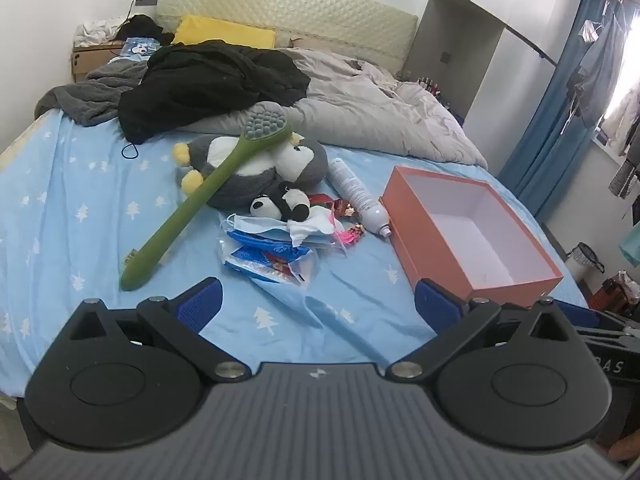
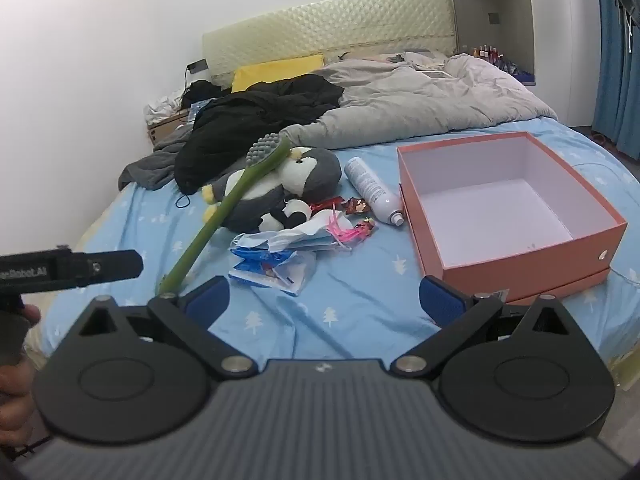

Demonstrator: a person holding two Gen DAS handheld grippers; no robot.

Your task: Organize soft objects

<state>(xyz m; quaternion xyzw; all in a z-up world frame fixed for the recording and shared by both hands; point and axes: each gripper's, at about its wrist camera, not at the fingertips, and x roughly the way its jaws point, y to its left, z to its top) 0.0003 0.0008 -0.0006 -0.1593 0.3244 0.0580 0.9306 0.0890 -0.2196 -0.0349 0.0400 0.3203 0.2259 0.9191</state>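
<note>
Bedroom shot: we're over a bed (image 1: 80,184) with a blue tree-print sheet, grey duvet (image 1: 360,112) and black clothes (image 1: 208,80) piled toward 12 o'clock. Both our tongs are spread wide and holding nothing, left gripper (image 1: 316,306) and right gripper (image 2: 324,302) hanging low over the sheet. The soft stuff sits mid-bed: a penguin (image 1: 256,168) plush with a green brush (image 1: 200,200) lying across it, a panda (image 1: 282,204) touching its near side, masks (image 1: 272,232) and wrappers just below. A spray can (image 1: 358,196) lies between the pile and the open orange box (image 1: 472,236) at 2 o'clock, empty inside.
</note>
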